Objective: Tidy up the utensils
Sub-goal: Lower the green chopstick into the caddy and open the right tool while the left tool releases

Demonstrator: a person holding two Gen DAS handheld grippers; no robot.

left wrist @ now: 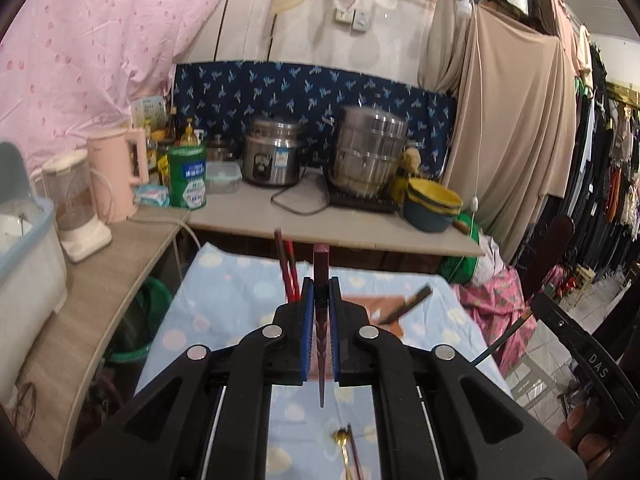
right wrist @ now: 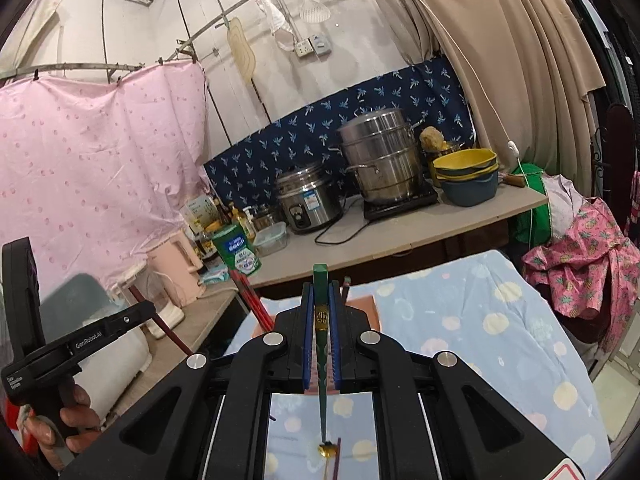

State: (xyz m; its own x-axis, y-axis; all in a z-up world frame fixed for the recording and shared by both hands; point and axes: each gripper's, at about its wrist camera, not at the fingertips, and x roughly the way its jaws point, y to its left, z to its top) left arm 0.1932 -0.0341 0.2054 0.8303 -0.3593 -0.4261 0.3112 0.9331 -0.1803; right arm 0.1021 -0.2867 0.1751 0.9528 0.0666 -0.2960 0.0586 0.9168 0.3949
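Note:
My left gripper (left wrist: 321, 292) is shut on a dark red chopstick (left wrist: 321, 268), held upright above the blue spotted tablecloth (left wrist: 240, 300). My right gripper (right wrist: 321, 294) is shut on a green chopstick (right wrist: 320, 280) with a gold band. Red chopsticks (left wrist: 289, 270) stand just left of the left fingers; they also show in the right wrist view (right wrist: 250, 298). A gold spoon (left wrist: 344, 452) and a dark stick lie on the cloth below; the spoon shows in the right view (right wrist: 326, 450). The green chopstick's tip (left wrist: 500, 340) and the right gripper's body show at the right of the left view.
A brown box (right wrist: 362, 308) sits on the cloth ahead. The counter (left wrist: 340, 228) behind holds a rice cooker (left wrist: 272, 158), a steel steamer pot (left wrist: 370, 150), stacked bowls (left wrist: 432, 204), a green can (left wrist: 187, 176) and a pink kettle (left wrist: 118, 172). Clothes hang at the right.

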